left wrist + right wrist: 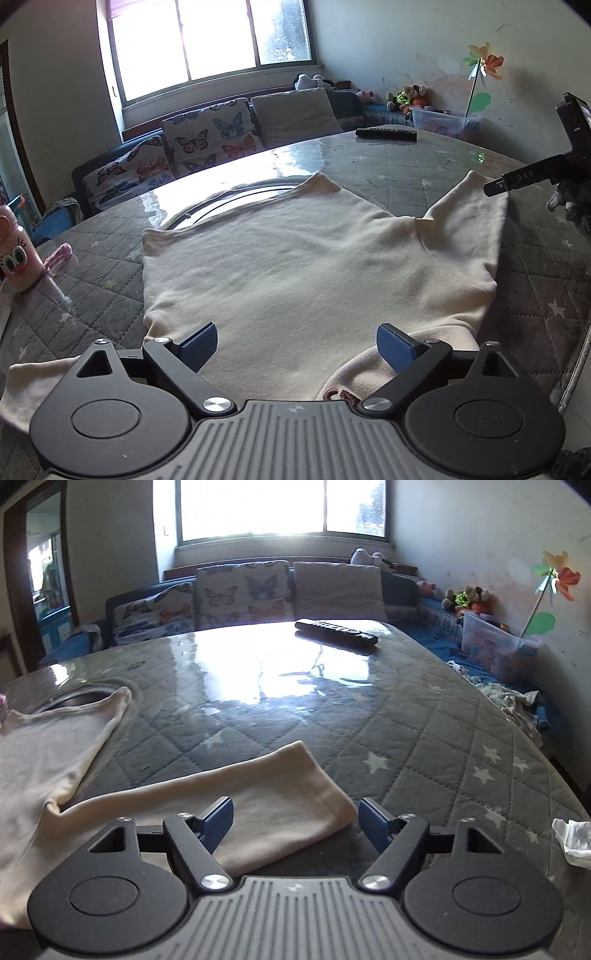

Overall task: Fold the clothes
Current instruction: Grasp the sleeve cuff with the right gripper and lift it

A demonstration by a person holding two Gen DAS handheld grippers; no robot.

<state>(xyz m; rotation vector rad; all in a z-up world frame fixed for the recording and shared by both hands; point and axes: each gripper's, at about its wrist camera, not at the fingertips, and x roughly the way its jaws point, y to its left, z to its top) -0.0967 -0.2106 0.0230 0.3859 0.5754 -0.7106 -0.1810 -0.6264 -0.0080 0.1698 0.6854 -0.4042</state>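
A cream long-sleeved top [295, 266] lies spread flat on the quilted grey table [103, 243]. Its hem points away and its neckline with brown print [340, 395] is near me. My left gripper [297, 345] is open just above the collar end, holding nothing. In the right wrist view, my right gripper [295, 825] is open over the cuff end of the right sleeve [258, 805], which lies flat across the table; the top's body [48, 760] is at the left. The right gripper also shows in the left wrist view [517, 181], beside the sleeve.
A black remote [336, 633] lies at the table's far side. A round inset ring [229, 199] lies under the top's hem. A pink cartoon bottle [16, 254] stands at the left. A crumpled white tissue [574, 840] lies at the right edge. A sofa with butterfly cushions [207, 136] stands beyond.
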